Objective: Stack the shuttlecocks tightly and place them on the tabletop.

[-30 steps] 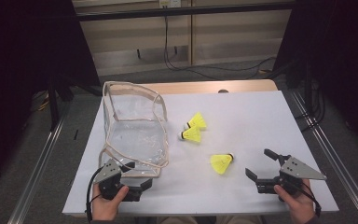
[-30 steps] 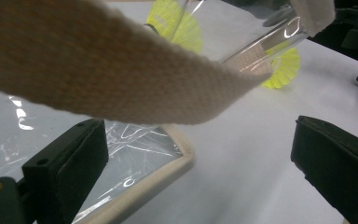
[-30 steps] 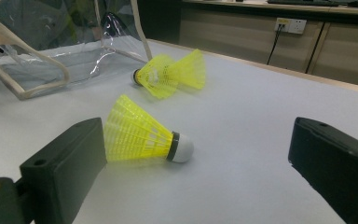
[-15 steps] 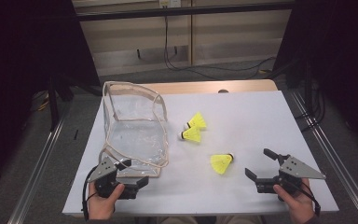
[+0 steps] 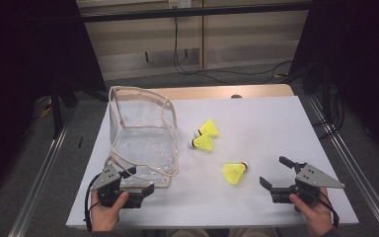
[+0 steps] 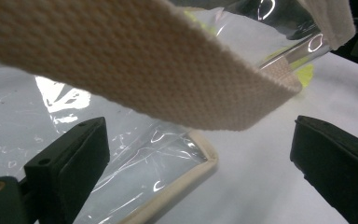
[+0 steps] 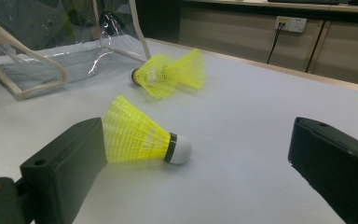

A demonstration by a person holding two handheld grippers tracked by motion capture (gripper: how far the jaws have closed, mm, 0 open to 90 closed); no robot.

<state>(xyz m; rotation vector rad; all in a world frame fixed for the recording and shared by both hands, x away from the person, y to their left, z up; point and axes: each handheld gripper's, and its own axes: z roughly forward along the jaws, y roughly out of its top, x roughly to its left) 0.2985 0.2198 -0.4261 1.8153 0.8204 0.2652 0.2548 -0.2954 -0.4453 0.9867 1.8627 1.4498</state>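
Overhead, both tools gape: left tool (image 5: 137, 180) at the clear bag (image 5: 143, 143) on the bench (image 5: 271, 123), right tool (image 5: 276, 173) near a shuttlecock (image 5: 235, 172). Left gripper view: the floppy webbing strap (image 6: 168, 70) looks easiest to pinch. Right gripper view: the shuttlecock (image 7: 140, 137), light and crushable, is best held near its cork.

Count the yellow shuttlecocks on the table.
3: two shuttlecocks lie together beside the clear bag; the third lies nearer the right tool. None visible inside the bag.
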